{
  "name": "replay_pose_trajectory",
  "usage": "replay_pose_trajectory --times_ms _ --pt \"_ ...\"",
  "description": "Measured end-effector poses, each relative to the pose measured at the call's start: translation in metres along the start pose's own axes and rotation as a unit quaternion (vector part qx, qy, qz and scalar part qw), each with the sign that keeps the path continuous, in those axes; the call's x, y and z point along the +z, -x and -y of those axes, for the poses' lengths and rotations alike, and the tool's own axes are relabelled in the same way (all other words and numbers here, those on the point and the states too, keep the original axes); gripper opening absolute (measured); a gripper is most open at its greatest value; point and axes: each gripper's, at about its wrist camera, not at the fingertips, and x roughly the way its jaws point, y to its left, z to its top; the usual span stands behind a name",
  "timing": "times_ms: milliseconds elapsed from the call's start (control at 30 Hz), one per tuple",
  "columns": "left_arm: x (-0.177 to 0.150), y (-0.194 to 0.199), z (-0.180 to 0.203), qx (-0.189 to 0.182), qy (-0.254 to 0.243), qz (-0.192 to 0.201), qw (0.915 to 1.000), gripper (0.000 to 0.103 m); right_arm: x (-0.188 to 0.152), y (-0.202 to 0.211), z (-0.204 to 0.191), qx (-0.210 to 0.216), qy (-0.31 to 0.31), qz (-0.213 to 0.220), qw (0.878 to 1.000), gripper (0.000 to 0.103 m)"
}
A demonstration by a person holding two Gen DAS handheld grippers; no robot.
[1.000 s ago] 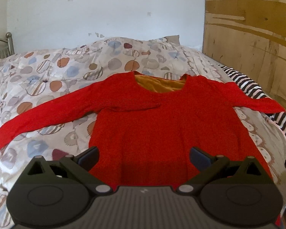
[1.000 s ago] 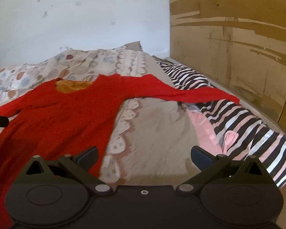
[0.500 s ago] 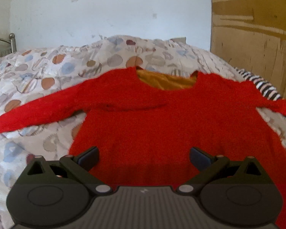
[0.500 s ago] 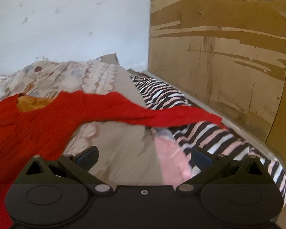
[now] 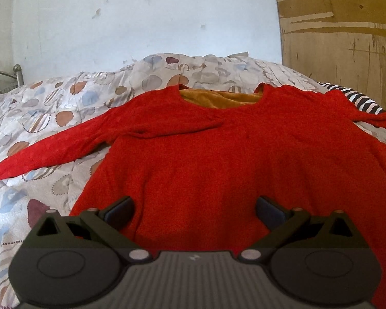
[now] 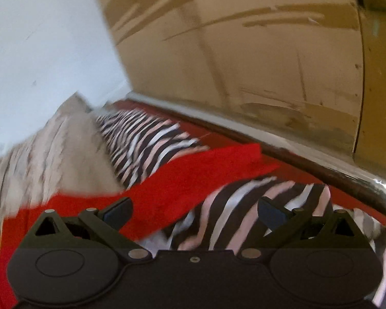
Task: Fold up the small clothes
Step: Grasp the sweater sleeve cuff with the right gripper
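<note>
A red long-sleeved top [image 5: 231,159] with an orange lining at the neck lies spread flat on the bed, both sleeves stretched out sideways. My left gripper [image 5: 194,212] hovers open over its lower body, nothing between the fingers. In the blurred right wrist view, the top's right sleeve [image 6: 205,175] runs across a striped cloth to its cuff near the bed's far edge. My right gripper [image 6: 194,212] is open just above that sleeve, its left finger over the red fabric, and it holds nothing.
A patterned quilt [image 5: 51,113] covers the bed. A black, white and pink striped cloth [image 6: 244,213] lies along the right side. A wooden panel [image 6: 257,59] and a metal bed rail [image 6: 334,172] stand close on the right; a white wall [image 5: 141,20] is behind.
The left gripper has moved forward over the top's body. The right gripper has swung right and forward, from the bare quilt to just over the right sleeve near its cuff. Both stay open.
</note>
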Motion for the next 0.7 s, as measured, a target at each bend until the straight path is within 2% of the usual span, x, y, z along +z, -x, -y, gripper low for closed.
replay_pose_trajectory --times_ms 133,233,367,433,467,500,633,667,700 --pt "-0.002 0.0 0.002 0.007 -0.002 0.007 1.0 0.103 0.02 -0.037 0.017 -0.01 -0.06 -0.025 0.998 0.102" --pt "-0.003 0.0 0.003 0.009 -0.004 0.009 0.9999 0.103 0.025 -0.066 0.036 -0.018 -0.135 -0.054 0.989 0.098" --pt "-0.003 0.0 0.003 0.008 -0.004 0.01 0.9999 0.103 0.02 -0.084 0.051 -0.016 -0.204 -0.034 0.978 0.092" --pt "-0.004 0.001 0.002 0.008 -0.004 0.011 0.9999 0.103 0.018 -0.092 0.054 -0.018 -0.214 -0.028 0.976 0.083" --pt "-0.004 0.001 0.002 0.008 -0.003 0.011 0.9999 0.103 0.016 -0.095 0.055 -0.024 -0.219 -0.023 0.975 0.074" --pt "-0.004 0.001 0.003 0.008 -0.004 0.011 0.9999 0.103 0.015 -0.097 0.056 -0.028 -0.225 -0.018 0.974 0.07" --pt "-0.004 0.001 0.003 0.011 -0.005 0.014 0.9998 0.103 0.01 -0.095 0.071 -0.019 -0.276 0.012 0.961 0.025" --pt "-0.004 0.001 0.003 0.012 -0.006 0.015 0.9998 0.103 0.009 -0.093 0.076 -0.016 -0.291 0.024 0.956 0.011" --pt "-0.005 0.002 0.003 0.013 -0.007 0.016 0.9998 0.103 0.008 -0.09 0.079 -0.015 -0.3 0.036 0.953 0.009"
